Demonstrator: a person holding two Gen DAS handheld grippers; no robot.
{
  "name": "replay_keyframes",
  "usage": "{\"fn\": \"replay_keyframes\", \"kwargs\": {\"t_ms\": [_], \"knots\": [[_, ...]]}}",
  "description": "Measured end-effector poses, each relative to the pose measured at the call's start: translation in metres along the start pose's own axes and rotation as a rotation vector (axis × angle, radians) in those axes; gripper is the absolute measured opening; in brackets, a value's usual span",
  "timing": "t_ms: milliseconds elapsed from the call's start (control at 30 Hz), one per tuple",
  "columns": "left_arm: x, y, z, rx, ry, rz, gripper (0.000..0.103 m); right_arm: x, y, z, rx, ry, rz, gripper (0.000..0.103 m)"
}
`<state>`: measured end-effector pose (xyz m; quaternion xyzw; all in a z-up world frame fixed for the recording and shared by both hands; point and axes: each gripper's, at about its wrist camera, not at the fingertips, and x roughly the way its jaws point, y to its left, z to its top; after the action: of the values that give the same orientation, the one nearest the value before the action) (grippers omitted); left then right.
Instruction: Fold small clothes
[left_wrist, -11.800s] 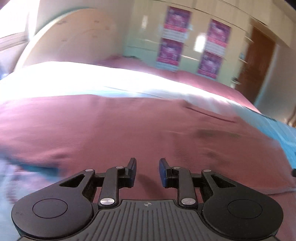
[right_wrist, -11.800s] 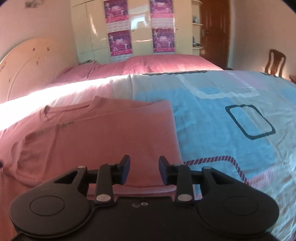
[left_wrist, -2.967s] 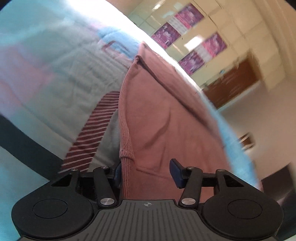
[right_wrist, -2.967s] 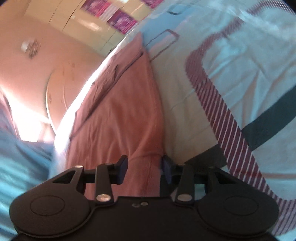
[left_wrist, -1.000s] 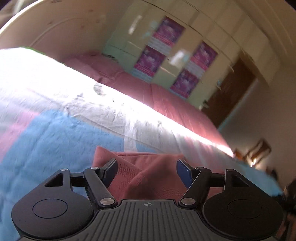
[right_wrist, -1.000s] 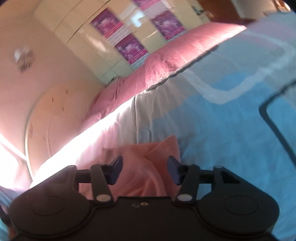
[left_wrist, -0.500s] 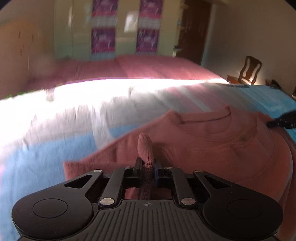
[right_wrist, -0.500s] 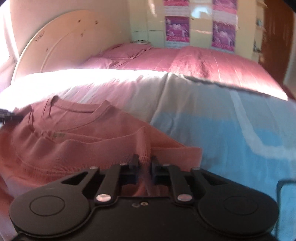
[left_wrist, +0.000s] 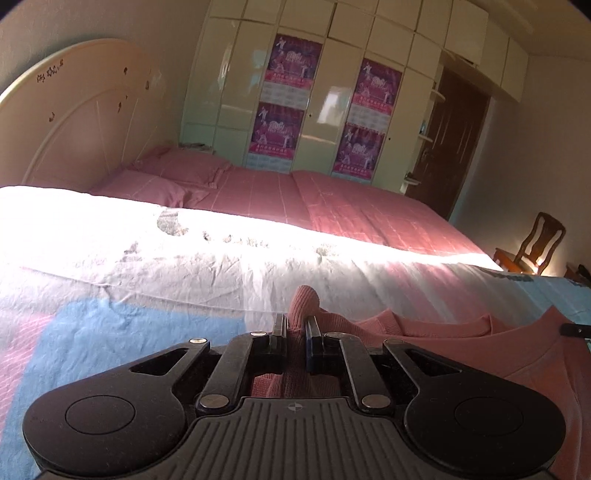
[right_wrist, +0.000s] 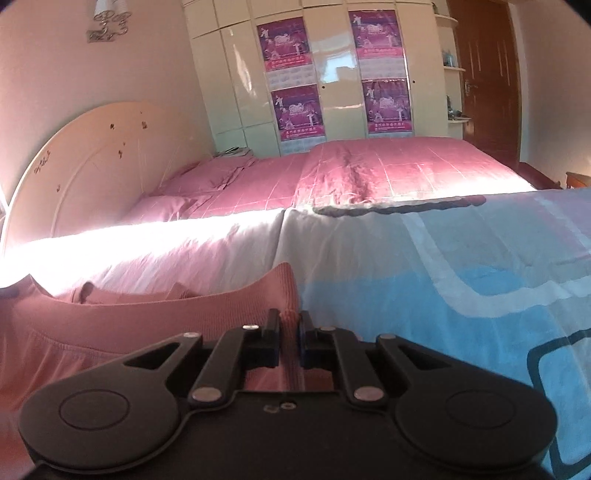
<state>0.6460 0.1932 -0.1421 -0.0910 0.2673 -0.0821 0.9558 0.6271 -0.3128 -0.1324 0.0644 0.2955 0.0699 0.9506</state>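
At lower centre, left gripper (left_wrist: 295, 326) and right gripper (right_wrist: 287, 321) each clench the pink shirt (right_wrist: 147, 317); keep its edge taut and level.

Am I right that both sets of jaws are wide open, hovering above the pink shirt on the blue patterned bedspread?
Not quite. Both are shut on the pink shirt. The left wrist view shows the left gripper pinching a fold of it, and the right wrist view shows the right gripper clamped on another edge. The blue patterned bedspread part is right.
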Motion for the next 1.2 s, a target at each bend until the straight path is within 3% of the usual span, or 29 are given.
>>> {"fn": "replay_keyframes", "kwargs": {"t_ms": [200,333,400,433,467,500,567,667,800,933,1000,1033,1067,1100,1133,1167,1200], "knots": [[0.028,-0.001,-0.017,0.0,0.051,0.052,0.008,0.023,-0.002,-0.001,0.003,0.061,-0.034,0.009],[0.044,-0.009,-0.026,0.06,0.096,0.071,0.008,0.033,-0.005,-0.012,0.031,0.093,-0.05,0.011],[0.039,-0.011,-0.021,0.053,0.097,0.073,0.013,0.031,-0.006,-0.011,0.048,0.1,-0.05,0.017],[0.031,-0.013,-0.016,0.062,0.091,0.081,0.016,0.027,-0.004,-0.009,0.049,0.098,-0.06,0.029],[0.016,-0.019,-0.013,0.079,0.066,0.066,0.016,0.02,0.0,-0.007,0.031,0.081,-0.084,0.039],[0.006,-0.023,-0.009,0.088,0.045,0.033,0.017,0.009,0.007,-0.005,0.0,0.056,-0.09,0.04],[-0.016,-0.041,-0.011,0.069,0.038,-0.043,0.017,-0.009,0.025,-0.003,-0.035,0.043,-0.016,0.032],[-0.026,-0.093,-0.037,0.126,0.089,-0.172,0.017,-0.017,0.066,-0.017,-0.131,0.07,0.107,0.031],[-0.007,-0.148,-0.066,0.23,0.144,-0.215,0.019,0.0,0.123,-0.043,-0.268,0.137,0.218,0.03],[0.005,-0.144,-0.068,0.232,0.156,-0.186,0.023,0.017,0.14,-0.055,-0.331,0.132,0.141,0.029],[-0.004,-0.12,-0.061,0.222,0.117,-0.109,0.023,0.017,0.109,-0.049,-0.237,0.114,0.034,0.023],[-0.007,-0.108,-0.059,0.221,0.112,-0.043,0.026,0.017,0.09,-0.045,-0.188,0.117,-0.039,0.014],[-0.007,-0.095,-0.058,0.209,0.119,-0.004,0.032,0.014,0.075,-0.044,-0.163,0.117,-0.06,0.012],[-0.009,-0.082,-0.057,0.167,0.124,-0.022,0.032,0.011,0.066,-0.042,-0.143,0.125,-0.042,0.012],[-0.012,-0.076,-0.056,0.131,0.126,-0.03,0.032,0.009,0.065,-0.04,-0.14,0.139,-0.032,0.015],[-0.019,-0.079,-0.055,0.124,0.123,-0.022,0.032,0.006,0.072,-0.037,-0.151,0.147,-0.041,0.034],[-0.029,-0.089,-0.053,0.147,0.107,-0.032,0.032,-0.002,0.08,-0.036,-0.162,0.13,-0.043,0.043]]}}
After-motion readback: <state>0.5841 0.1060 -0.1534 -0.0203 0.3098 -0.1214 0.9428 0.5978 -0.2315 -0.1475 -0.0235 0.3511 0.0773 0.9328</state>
